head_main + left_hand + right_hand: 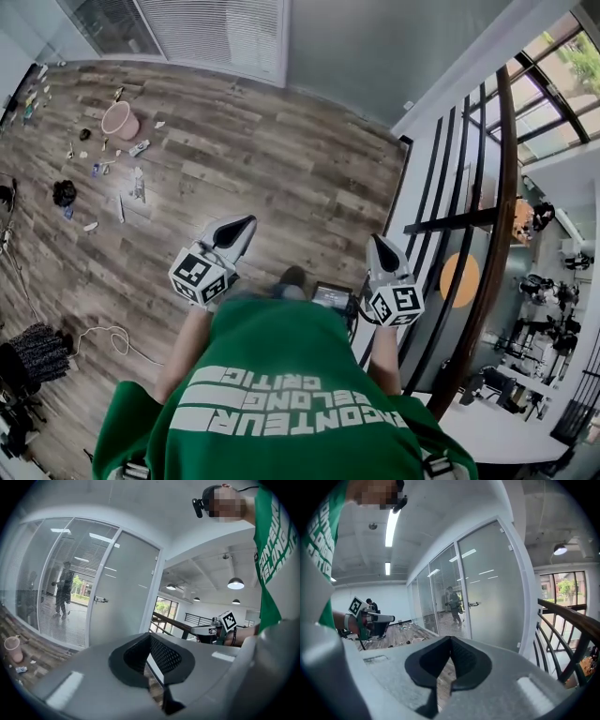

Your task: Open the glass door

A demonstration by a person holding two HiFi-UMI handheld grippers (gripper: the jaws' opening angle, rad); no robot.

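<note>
The glass door [125,590] is a frosted panel in a white frame, closed, with a small metal handle [100,599] on its left side. It stands well ahead of both grippers across the wooden floor. In the right gripper view the door [497,588] and its handle [474,604] sit ahead, slightly to the right. In the head view the door [347,47] is at the top. My left gripper [247,222] [150,635] and right gripper [375,239] [450,639] are held out side by side. Both are shut with nothing between the jaws, and neither touches the door.
A black railing with a wooden top rail [473,220] [567,620] runs along the right. A pink bucket [119,120] and scattered litter lie at the far left of the floor. A white cable [108,337] lies near left. Blinds [216,33] cover the glazing left of the door.
</note>
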